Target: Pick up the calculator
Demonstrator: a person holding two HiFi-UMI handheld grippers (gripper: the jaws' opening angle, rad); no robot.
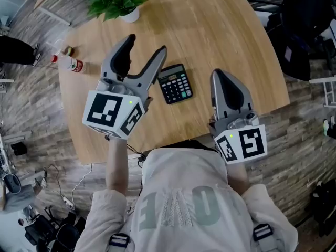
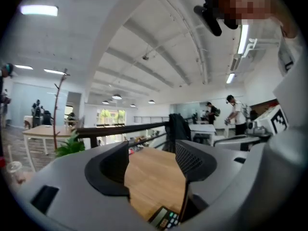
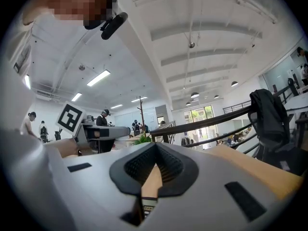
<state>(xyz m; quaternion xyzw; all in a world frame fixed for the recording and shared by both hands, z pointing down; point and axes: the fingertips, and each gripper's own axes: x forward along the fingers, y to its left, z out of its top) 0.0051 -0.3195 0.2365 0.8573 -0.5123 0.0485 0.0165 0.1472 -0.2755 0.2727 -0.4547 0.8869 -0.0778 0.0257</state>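
A black calculator (image 1: 176, 83) lies flat on the round wooden table (image 1: 210, 25), near its front middle. My left gripper (image 1: 146, 49) hovers just left of it, jaws spread wide with nothing between them. In the left gripper view the calculator (image 2: 166, 219) peeks in at the bottom, below the right finger (image 2: 192, 160), and bare tabletop shows in the gap of the left gripper (image 2: 153, 162). My right gripper (image 1: 220, 77) is to the calculator's right, its jaws together and empty. Between the closed jaws of the right gripper (image 3: 155, 165) a sliver of the calculator (image 3: 149, 205) shows low down.
A potted green plant (image 1: 118, 1) stands at the table's far left. A small bottle with a red label (image 1: 71, 63) lies near the left edge. Dark bags and a chair (image 1: 304, 25) crowd the floor to the right. Cables (image 1: 68, 193) trail on the floor at the left.
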